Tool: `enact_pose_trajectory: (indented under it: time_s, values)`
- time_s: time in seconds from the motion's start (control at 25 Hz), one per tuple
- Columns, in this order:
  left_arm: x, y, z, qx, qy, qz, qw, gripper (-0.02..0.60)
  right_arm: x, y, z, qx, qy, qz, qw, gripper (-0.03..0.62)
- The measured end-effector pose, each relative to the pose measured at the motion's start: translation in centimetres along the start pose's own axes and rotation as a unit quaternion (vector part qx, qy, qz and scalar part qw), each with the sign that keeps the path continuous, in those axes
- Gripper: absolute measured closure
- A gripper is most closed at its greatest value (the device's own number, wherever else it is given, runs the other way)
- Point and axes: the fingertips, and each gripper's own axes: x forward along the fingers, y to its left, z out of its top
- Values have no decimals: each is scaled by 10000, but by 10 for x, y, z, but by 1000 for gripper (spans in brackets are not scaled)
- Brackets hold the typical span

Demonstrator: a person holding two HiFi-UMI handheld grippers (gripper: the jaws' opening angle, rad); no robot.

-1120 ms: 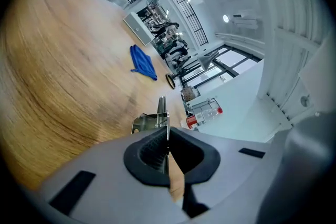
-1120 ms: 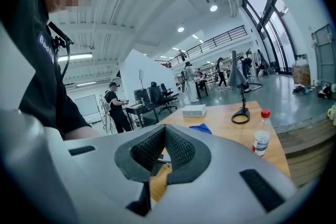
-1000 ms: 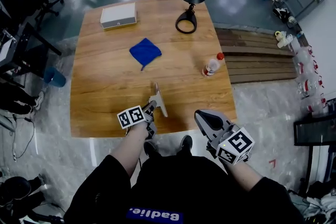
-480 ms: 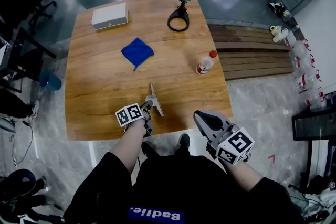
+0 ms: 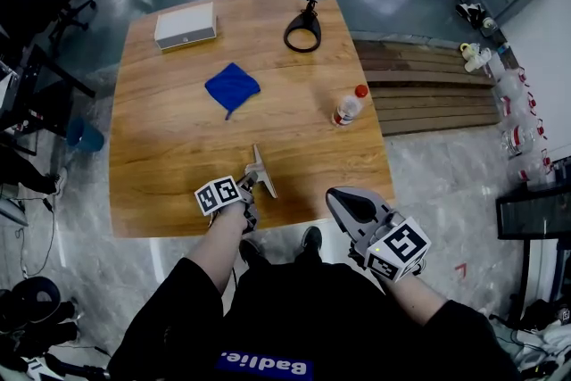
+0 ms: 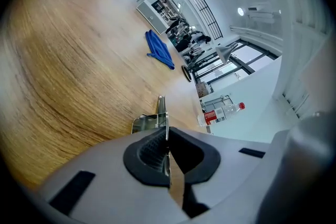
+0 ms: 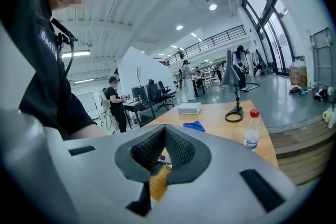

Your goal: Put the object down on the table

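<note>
A thin flat metal tool (image 5: 262, 171) with a small bracket stands on edge over the front part of the wooden table (image 5: 169, 156). My left gripper (image 5: 252, 184) is shut on its near end. In the left gripper view the tool (image 6: 159, 117) runs out from between the pressed pads of the left gripper (image 6: 166, 140); whether it touches the wood I cannot tell. My right gripper (image 5: 346, 202) hangs off the table's front edge at the right, shut and empty. In its own view the right gripper (image 7: 164, 150) has its pads together.
A blue cloth (image 5: 232, 87) lies mid-table, a white box (image 5: 186, 25) at the far left, a black desk lamp (image 5: 304, 22) at the far edge, a red-capped bottle (image 5: 347, 107) at the right. A wooden platform (image 5: 428, 94) adjoins the table.
The head view has shifted a little. The left gripper still holds the metal tool at about the same spot over the table's front; the right gripper has not moved.
</note>
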Motion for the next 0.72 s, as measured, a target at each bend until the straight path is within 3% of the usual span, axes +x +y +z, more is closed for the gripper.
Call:
enact_pose_trajectory:
  time_s: [0.36,0.72]
  values:
    - [3,2,-3,90,110,-154,9998,568,1,2,-1,-135,55,76,9999,591]
    - [-6,-8,1,270,108,-211,9994,431,4,4,6,-149,-14,296,9994,591]
